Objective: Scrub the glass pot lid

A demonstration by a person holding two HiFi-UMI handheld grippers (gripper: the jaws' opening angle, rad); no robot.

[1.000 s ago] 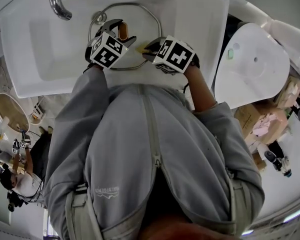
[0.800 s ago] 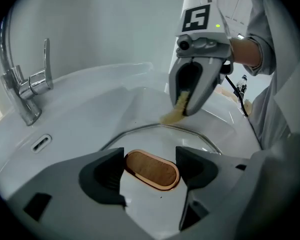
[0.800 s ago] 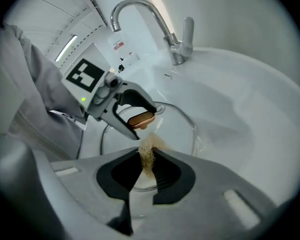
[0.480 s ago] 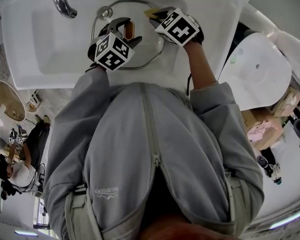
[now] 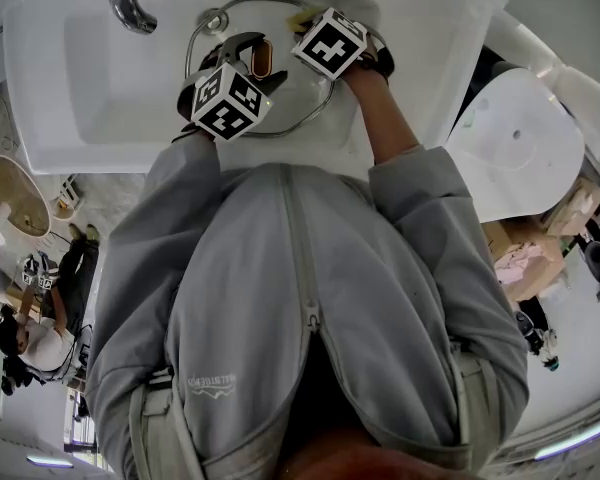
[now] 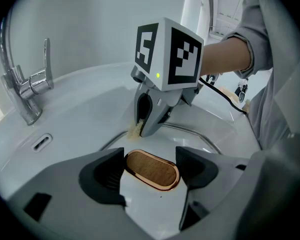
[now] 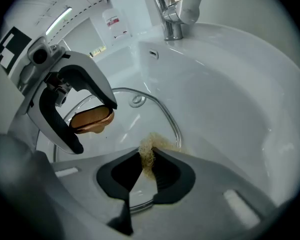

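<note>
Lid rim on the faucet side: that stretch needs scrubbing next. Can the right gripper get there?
Probably yes. The right gripper holds its scrubber on the lid rim, and the rim toward the faucet lies bare; the left gripper, on the knob, stands beside that path.

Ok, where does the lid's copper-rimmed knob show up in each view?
Head view: the knob is near the top, slightly left of centre.
Left gripper view: bottom centre, clamped in the left gripper.
Right gripper view: left of centre, held in that same gripper's jaws.
Shared landmark: the chrome faucet.
</note>
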